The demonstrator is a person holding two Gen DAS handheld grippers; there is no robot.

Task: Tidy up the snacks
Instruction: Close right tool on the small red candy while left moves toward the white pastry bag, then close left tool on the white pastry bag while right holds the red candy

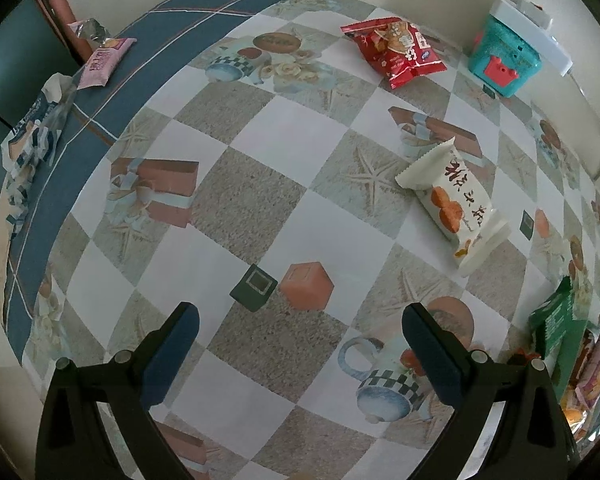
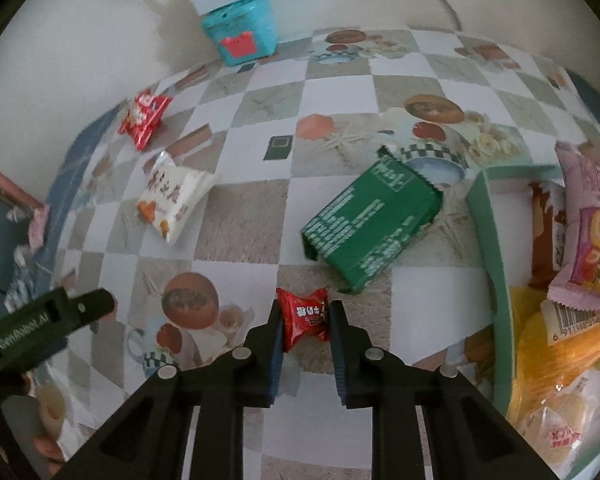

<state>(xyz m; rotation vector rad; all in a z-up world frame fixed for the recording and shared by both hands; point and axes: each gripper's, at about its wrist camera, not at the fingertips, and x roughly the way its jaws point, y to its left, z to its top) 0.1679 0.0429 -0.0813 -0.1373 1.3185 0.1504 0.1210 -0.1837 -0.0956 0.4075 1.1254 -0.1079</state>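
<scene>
Right wrist view: right gripper (image 2: 305,314) clamped on a small red foil-wrapped candy (image 2: 305,317) just above the checkered-cloth table (image 2: 240,216) — beside it, a mint-green tray (image 2: 496,264) of snack packets, cut off at the frame edge; left gripper (image 1: 300,320) spread wide over bare cloth, holding nothing

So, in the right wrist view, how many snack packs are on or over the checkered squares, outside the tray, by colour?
Red: 2, the small red candy held in the right claw and the red packet far back (perhaps two overlapped)
White: 1, the white packet
Green: 1, the green pack
Total: 4
</scene>
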